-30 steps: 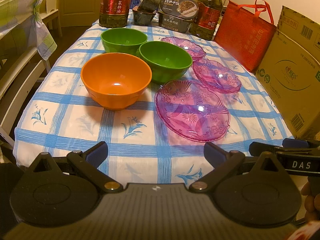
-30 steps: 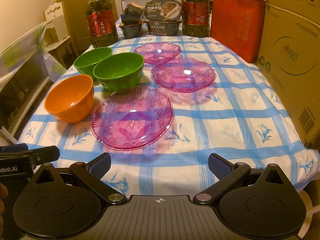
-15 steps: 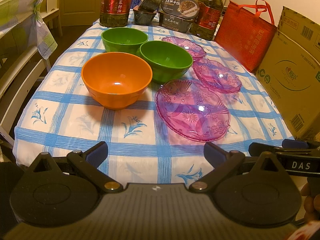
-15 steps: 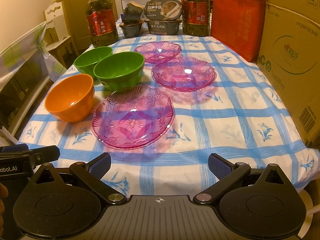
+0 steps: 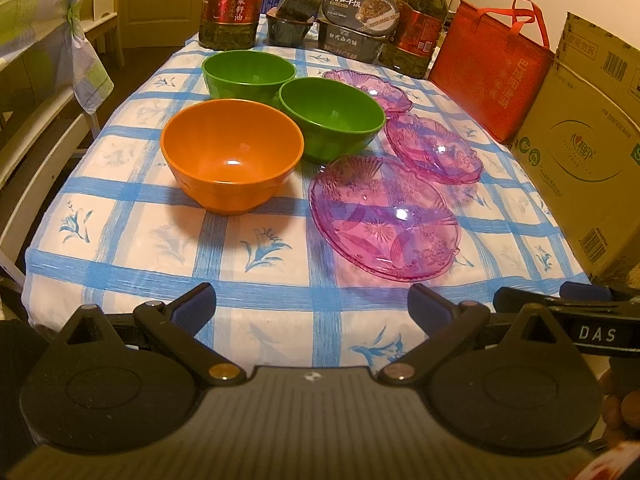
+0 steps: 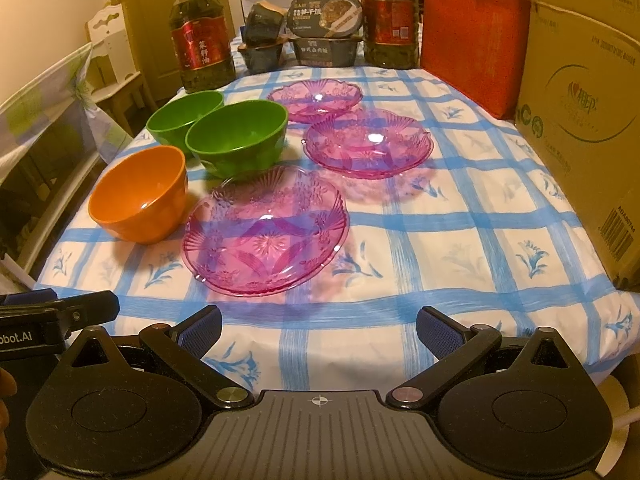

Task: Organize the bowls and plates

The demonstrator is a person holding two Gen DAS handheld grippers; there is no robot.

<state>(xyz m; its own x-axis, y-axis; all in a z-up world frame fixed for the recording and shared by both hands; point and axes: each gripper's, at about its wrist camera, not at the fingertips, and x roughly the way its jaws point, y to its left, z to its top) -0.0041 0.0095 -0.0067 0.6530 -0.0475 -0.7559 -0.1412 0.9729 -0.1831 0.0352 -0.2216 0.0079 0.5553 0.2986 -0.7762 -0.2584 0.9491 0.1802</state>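
Here, both the left gripper (image 5: 312, 304) and right gripper (image 6: 318, 324) are hovering wide open and empty at the checked surface's (image 6: 460, 240) near edge, the orange bowl (image 5: 232, 156) lying at 11 o'clock and the nearest pink plate (image 5: 384, 216) at 1 o'clock in the left view.

Three upright bowls (image 5: 232, 156) beside three separate pink plates (image 5: 384, 216)

three pink plates (image 6: 266, 230), two green bowls (image 6: 236, 138), one orange bowl (image 6: 138, 194), two oil bottles (image 6: 202, 50).
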